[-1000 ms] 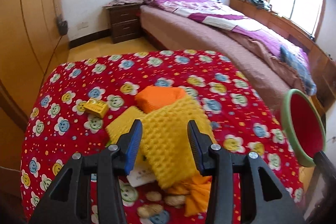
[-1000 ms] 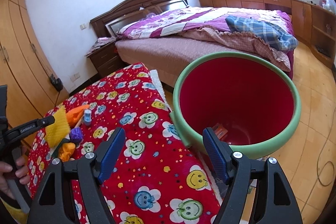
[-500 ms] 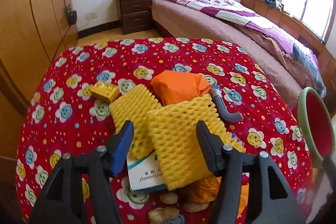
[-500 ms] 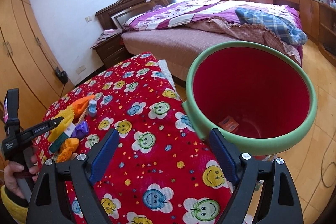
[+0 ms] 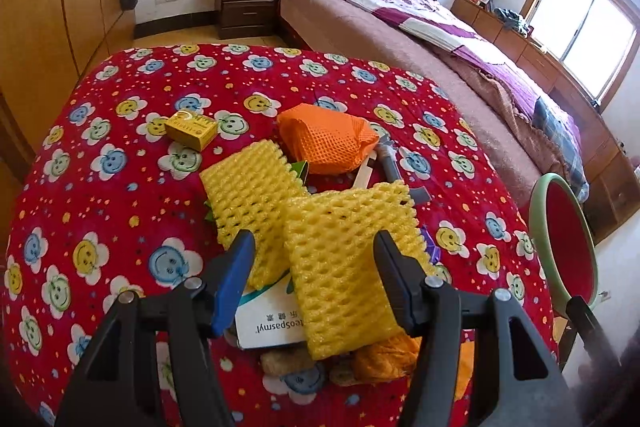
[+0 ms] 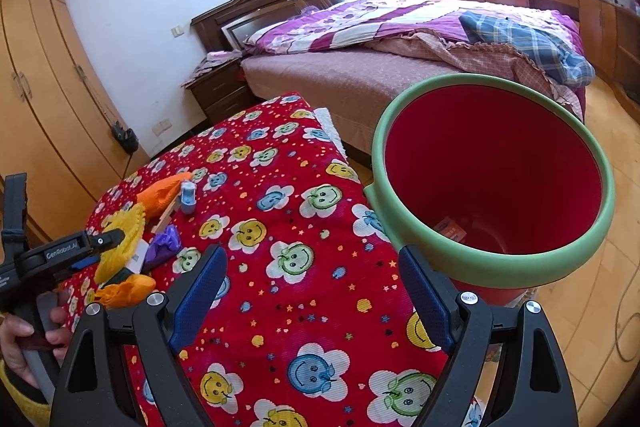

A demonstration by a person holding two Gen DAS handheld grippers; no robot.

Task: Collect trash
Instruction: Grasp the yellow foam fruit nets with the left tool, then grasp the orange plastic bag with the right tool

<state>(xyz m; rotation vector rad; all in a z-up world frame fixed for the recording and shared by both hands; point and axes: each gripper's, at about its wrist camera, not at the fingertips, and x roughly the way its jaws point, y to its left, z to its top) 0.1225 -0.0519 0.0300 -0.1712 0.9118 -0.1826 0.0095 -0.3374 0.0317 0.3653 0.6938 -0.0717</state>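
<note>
A pile of trash lies on the red flower-print table [image 5: 120, 211]. My left gripper [image 5: 314, 279] is open, its fingers either side of a yellow foam net [image 5: 344, 263]. A second yellow net [image 5: 248, 187], an orange net [image 5: 326, 143], a small yellow box [image 5: 192, 129], a white medicine box [image 5: 268, 321] and orange scraps [image 5: 384, 355] lie around it. My right gripper [image 6: 314, 299] is open and empty above the table's near right part, next to the red bucket with a green rim [image 6: 492, 179]. A small packet [image 6: 450, 227] lies inside the bucket.
The bucket stands off the table's right edge, also at the right in the left wrist view [image 5: 564, 239]. A bed [image 6: 400, 39] and nightstand [image 5: 246, 1] stand behind the table. Wooden wardrobes [image 6: 44, 95] line the left wall. The pile also shows in the right wrist view [image 6: 136, 235].
My left gripper has pulled back and risen a little over the pile, jaws spread wider around the yellow net. My right gripper has drifted nearer the table beside the bucket.
</note>
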